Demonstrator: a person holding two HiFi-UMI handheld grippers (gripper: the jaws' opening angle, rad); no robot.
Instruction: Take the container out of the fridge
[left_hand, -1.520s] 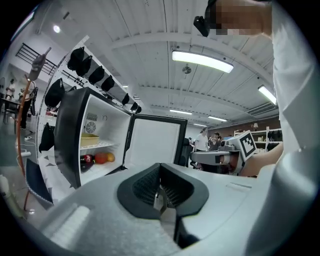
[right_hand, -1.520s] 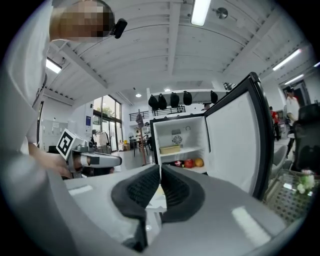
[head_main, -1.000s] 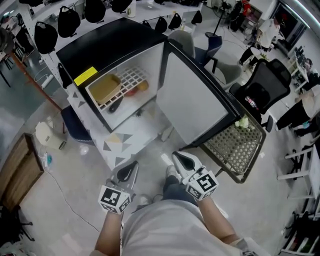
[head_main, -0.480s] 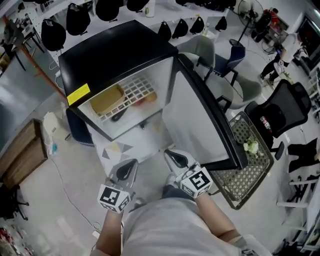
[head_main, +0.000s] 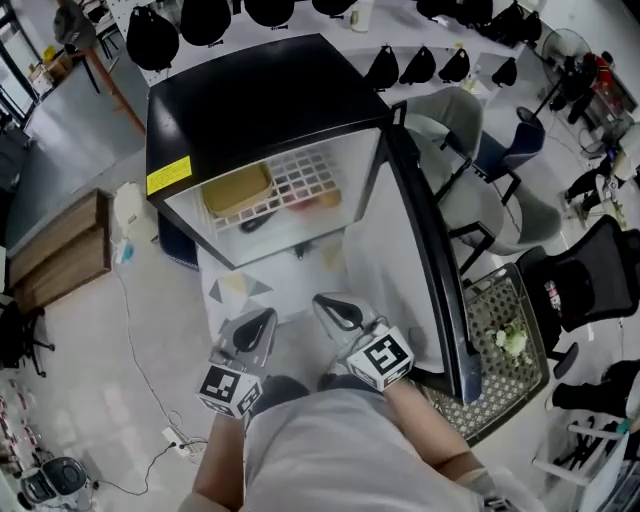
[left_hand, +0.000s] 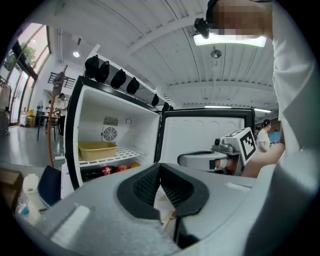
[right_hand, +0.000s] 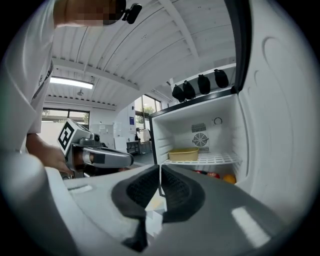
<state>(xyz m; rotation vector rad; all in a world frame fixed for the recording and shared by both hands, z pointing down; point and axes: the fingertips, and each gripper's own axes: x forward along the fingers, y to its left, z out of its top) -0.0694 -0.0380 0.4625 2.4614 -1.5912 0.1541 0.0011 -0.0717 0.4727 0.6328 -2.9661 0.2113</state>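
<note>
A small black fridge (head_main: 260, 100) stands open, its white-lined door (head_main: 400, 250) swung to the right. On its white wire shelf (head_main: 310, 180) rests a shallow yellow container (head_main: 238, 189), also seen as the container (left_hand: 97, 149) and the container (right_hand: 183, 153). Below the shelf lie a red can (left_hand: 106, 170) and an orange fruit (right_hand: 229, 178). My left gripper (head_main: 256, 325) and right gripper (head_main: 335, 308) hover side by side in front of the fridge, short of its opening. Both are shut with nothing between the pads.
A low wooden crate (head_main: 60, 250) sits on the floor to the left, with a white jug (head_main: 128, 208) beside it. A mesh basket (head_main: 500, 360) lies behind the door. Office chairs (head_main: 590, 290) stand at the right. Black bags (head_main: 150, 35) hang behind the fridge.
The view has shifted so the fridge sits nearer the centre. Both grippers have edged a little closer to the fridge opening and stay shut.
</note>
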